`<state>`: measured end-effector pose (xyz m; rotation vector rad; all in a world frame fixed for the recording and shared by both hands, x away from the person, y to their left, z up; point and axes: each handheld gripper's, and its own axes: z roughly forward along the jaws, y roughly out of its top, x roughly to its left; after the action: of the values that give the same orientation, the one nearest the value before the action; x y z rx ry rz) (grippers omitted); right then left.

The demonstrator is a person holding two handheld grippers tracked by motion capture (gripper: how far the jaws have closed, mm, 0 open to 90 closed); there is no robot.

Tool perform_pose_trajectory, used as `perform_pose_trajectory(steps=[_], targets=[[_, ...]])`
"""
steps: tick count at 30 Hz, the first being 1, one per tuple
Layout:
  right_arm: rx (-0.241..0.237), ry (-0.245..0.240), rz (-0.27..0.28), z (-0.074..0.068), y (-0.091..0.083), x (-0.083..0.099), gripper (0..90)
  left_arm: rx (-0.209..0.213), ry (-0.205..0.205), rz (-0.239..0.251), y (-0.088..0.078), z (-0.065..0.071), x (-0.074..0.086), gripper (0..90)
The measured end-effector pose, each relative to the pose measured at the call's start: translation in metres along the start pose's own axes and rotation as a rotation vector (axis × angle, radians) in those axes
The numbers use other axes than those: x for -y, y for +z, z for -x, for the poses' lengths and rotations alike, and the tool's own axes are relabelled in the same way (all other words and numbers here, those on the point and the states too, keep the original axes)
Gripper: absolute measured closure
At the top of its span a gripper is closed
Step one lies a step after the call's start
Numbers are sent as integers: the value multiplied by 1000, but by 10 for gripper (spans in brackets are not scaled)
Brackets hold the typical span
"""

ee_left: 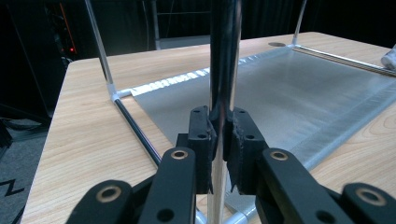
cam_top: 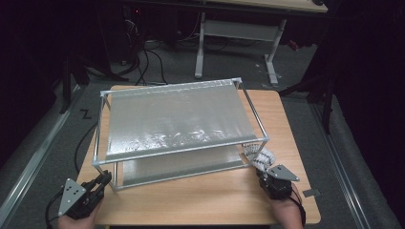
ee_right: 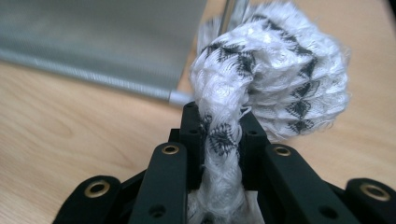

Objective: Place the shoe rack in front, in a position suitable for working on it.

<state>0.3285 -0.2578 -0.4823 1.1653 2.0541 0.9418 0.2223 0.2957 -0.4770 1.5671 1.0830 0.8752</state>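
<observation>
A dim lab was suggested by floor cables point(cam_top: 143, 62), a wooden worktop point(cam_top: 200, 200) and a bench point(cam_top: 239, 28).

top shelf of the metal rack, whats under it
Under the top shelf lies a lower grey shelf, showing only as its front strip above the table. The rest is covered, so anything resting there cannot be seen.

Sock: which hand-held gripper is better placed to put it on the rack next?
Right. The right hand-held gripper is already shut on the sock, beside the rack's near right corner. The left hand-held gripper is clamped on the rack's front left post, probably steadying it.
</observation>
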Motion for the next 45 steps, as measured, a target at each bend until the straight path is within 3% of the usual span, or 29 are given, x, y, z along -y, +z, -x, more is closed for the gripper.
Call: perform_pose_trajectory(steps=[3, 5, 7, 8, 9, 10, 14, 22, 25, 32, 37, 45], targets=[[-24, 19, -59, 3, 10, 7, 774, 0, 0, 1, 0, 0, 0, 806], [-28, 51, -52, 8, 10, 9, 775, 0, -1, 1, 0, 0, 0, 806], [-7, 66, -31, 12, 7, 7, 775, -1, -2, 2, 0, 0, 0, 805], [32, 112, 22, 22, 0, 2, 775, -5, -2, 4, 0, 1, 0, 805], [32, 112, 22, 22, 0, 2, 775, -5, -2, 4, 0, 1, 0, 805], [54, 135, 67, 29, -3, -4, 775, -8, -4, 5, 0, 1, 1, 805], [63, 162, 123, 40, 1, -20, 775, -12, -2, 3, 1, 1, 0, 804], [46, 147, 144, 33, 26, -37, 777, -19, -11, 8, 1, 2, 1, 804], [38, 132, 169, 28, 24, -39, 780, -21, -10, 8, 1, 2, 1, 804], [25, 113, 166, 29, 24, -39, 792, -32, -19, -2, 4, 3, 0, 806], [41, 110, 158, 33, 11, -30, 793, -38, -37, -24, 11, 12, -5, 807], [103, 129, 155, 49, -19, -2, 792, -24, -14, -72, 37, 31, -18, 806]])
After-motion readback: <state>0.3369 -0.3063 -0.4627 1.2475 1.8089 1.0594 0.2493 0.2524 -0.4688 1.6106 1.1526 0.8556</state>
